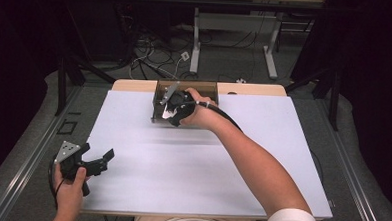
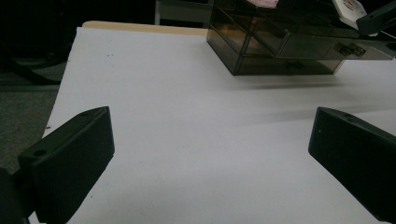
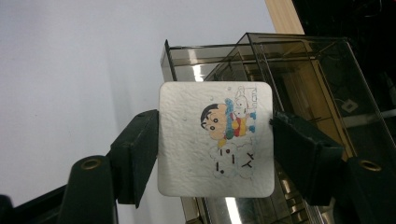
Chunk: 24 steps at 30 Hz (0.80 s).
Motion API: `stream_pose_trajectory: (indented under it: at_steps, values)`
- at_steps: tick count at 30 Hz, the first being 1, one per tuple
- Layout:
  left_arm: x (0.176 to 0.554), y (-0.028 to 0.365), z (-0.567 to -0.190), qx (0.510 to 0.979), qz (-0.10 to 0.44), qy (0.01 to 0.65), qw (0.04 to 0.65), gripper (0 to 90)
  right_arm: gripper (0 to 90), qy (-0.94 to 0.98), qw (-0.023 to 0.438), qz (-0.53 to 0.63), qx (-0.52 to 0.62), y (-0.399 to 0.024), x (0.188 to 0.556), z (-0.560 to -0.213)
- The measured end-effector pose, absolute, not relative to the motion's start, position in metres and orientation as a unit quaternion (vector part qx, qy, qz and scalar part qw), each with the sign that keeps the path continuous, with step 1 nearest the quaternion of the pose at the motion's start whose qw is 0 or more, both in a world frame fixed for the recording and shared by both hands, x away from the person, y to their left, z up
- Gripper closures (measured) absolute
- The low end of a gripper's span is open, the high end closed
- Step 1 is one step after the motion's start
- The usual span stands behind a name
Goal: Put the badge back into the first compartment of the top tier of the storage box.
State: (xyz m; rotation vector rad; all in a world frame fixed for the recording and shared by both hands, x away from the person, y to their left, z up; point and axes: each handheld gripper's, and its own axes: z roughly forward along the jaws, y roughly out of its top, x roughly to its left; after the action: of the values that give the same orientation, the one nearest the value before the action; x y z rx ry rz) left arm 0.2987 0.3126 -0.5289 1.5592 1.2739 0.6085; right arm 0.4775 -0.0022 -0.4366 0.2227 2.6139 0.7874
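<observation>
Overhead, right gripper (image 3: 215, 149) jaws around a square embossed white coaster (image 3: 215, 139); left gripper (image 2: 210, 158) jaws wide.

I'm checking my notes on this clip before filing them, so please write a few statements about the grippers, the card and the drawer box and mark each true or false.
1. The right gripper is shut on a white cartoon card. True.
2. The left gripper holds a card too. False: its jaws stand wide open with only bare table between them.
3. The smoked clear drawer box stands at the far side of the white table. True.
4. The right gripper rests at the table's near edge. False: in the high view it is up at the drawer box, at arm's length.
5. The card is round. False: it is square with rounded corners.
</observation>
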Motion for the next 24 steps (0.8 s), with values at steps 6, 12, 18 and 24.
stream_pose_trajectory:
  at_steps: [6,12,18,24]
  values:
    - [0.298,0.312,-0.529,0.645,0.253,0.525,0.495,0.5,32.9,0.932,0.21,0.287,0.073,0.003,0.48,-0.438]
    - [0.298,0.314,-0.529,0.644,0.253,0.525,0.496,0.5,32.9,0.932,0.213,0.284,0.069,0.005,0.484,-0.44]
    - [0.298,0.314,-0.529,0.645,0.252,0.524,0.496,0.5,32.9,0.934,0.216,0.276,0.064,0.009,0.487,-0.439]
    - [0.298,0.313,-0.529,0.644,0.252,0.523,0.497,0.5,32.9,0.934,0.222,0.273,0.055,0.015,0.489,-0.438]
